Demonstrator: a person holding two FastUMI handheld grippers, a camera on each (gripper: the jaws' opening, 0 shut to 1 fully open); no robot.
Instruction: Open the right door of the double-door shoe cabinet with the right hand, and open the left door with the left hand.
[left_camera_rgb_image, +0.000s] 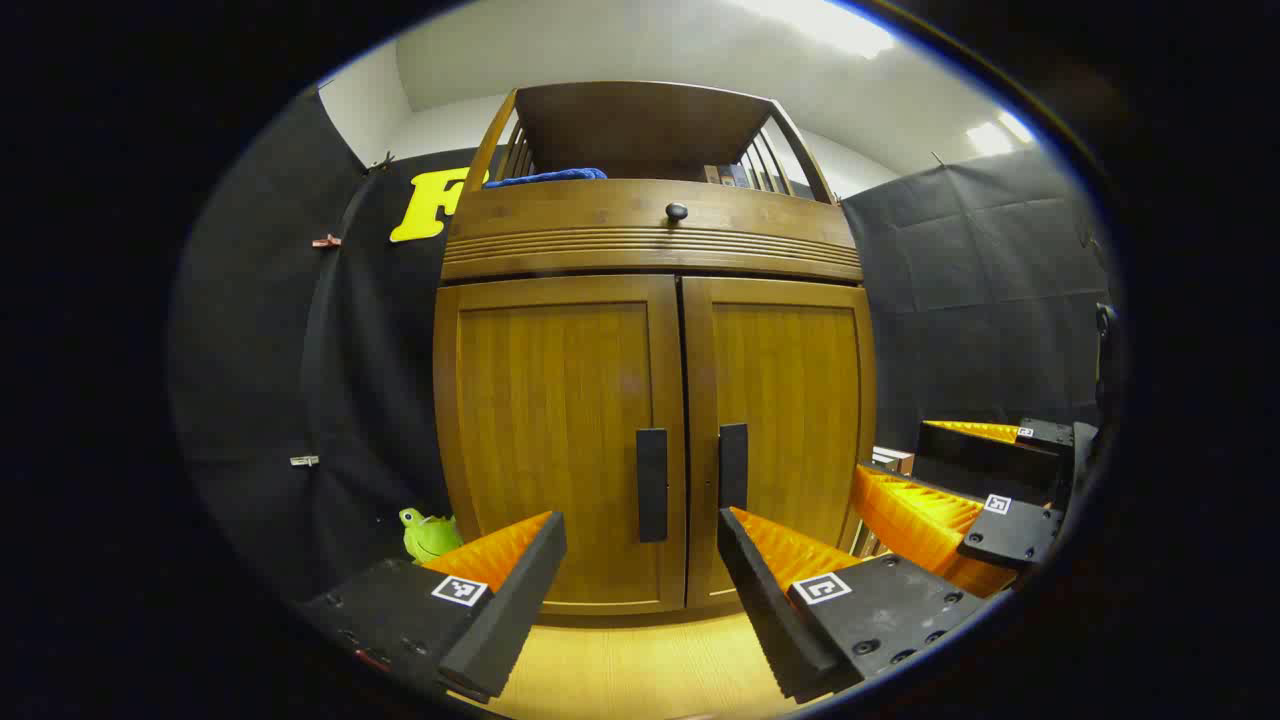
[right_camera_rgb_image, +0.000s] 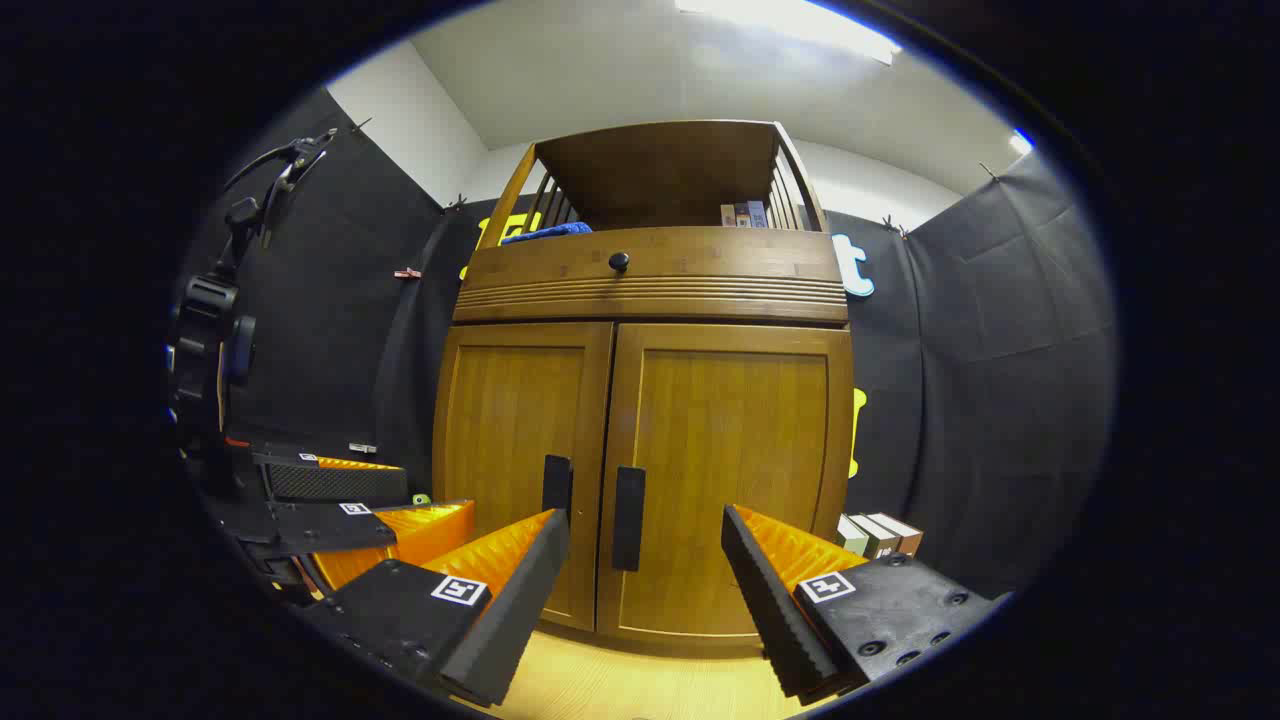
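Left gripper (left_camera_rgb_image: 640, 545) is spread, short of the cabinet (left_camera_rgb_image: 655, 380) — its fingers frame the left door's handle (left_camera_rgb_image: 651, 485). Right gripper (right_camera_rgb_image: 645, 545), also spread, faces the right handle (right_camera_rgb_image: 628, 518). Both doors — left door (left_camera_rgb_image: 560, 440), right door (right_camera_rgb_image: 725, 480) — are closed.

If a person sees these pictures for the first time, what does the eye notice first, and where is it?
The wooden shoe cabinet stands in the middle, both doors shut, with two dark vertical handles side by side at the centre seam. Each open claw, the left claw and the right claw, frames those handles from below, not touching them. A small green plush toy sits on the floor at the cabinet's left.
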